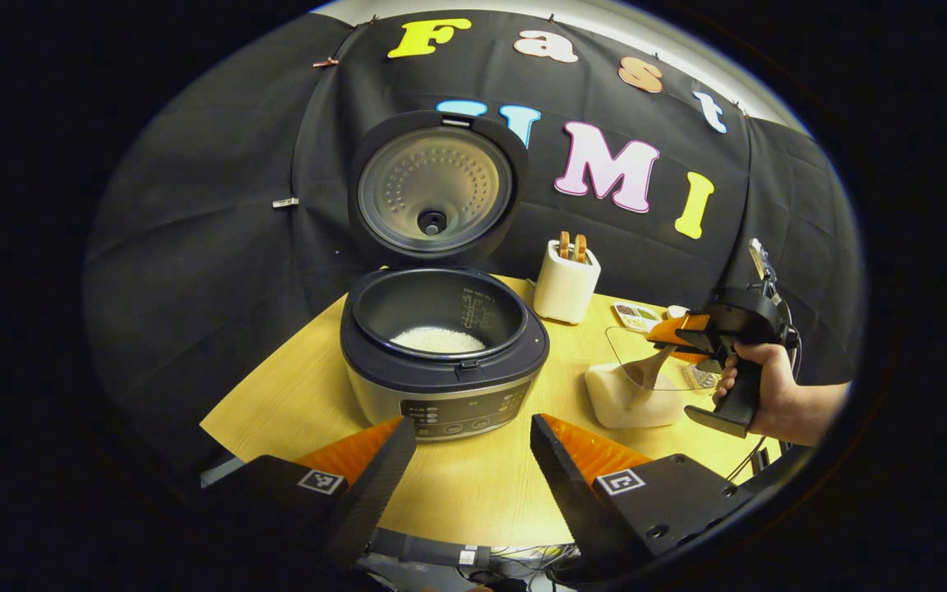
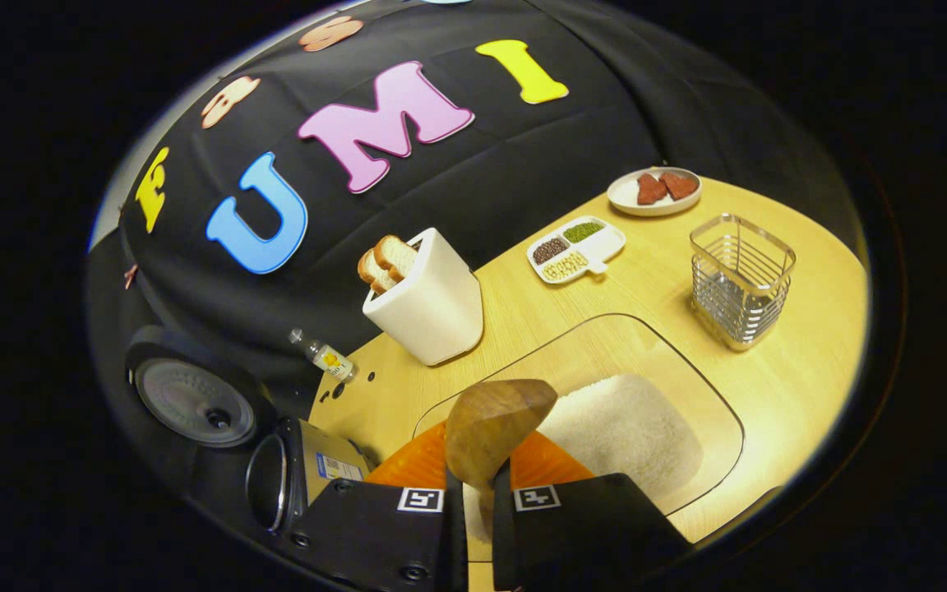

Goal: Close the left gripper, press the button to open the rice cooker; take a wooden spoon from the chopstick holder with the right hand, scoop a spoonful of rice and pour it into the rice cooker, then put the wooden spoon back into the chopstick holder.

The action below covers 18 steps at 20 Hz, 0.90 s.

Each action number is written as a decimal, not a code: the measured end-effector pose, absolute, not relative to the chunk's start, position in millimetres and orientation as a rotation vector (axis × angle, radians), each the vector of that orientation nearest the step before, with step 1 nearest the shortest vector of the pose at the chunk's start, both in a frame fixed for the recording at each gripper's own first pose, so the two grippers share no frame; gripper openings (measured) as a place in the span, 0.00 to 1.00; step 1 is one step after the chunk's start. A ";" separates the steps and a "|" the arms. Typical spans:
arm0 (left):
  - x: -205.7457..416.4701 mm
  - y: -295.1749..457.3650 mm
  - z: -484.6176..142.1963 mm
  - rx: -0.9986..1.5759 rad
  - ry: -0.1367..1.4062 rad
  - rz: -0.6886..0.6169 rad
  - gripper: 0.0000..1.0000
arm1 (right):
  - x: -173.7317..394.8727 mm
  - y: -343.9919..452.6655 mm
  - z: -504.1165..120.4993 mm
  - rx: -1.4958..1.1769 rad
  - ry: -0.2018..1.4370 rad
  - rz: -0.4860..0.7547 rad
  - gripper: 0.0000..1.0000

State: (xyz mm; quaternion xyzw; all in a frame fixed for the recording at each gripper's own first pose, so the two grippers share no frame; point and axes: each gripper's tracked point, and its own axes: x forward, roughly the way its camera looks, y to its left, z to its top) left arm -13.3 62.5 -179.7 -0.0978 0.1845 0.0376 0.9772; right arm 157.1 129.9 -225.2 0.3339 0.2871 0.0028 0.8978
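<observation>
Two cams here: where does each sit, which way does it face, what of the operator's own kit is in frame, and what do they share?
Left gripper view: rides the left gripper, jaws apart, facing the open rice cooker; the right gripper and hand show farther off.
Right gripper view: rides the right gripper, shut on the wooden spoon, tilted down over the rice container; chopstick holder beyond.
Shared: rice cooker, toaster, spoon, rice container.

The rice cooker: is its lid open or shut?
Open. The rice cooker has its lid standing upright behind the pot, and white rice shows at the bottom inside.
</observation>
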 end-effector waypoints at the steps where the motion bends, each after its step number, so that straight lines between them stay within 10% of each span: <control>1: -13.8 62.1 -177.4 -0.202 0.367 0.073 0.96 | 156.2 127.5 -223.2 0.722 0.601 0.000 0.16; 18: -11.7 60.4 -151.1 -0.176 0.310 0.076 0.96 | 145.8 27.0 -192.6 1.120 0.532 -0.177 0.16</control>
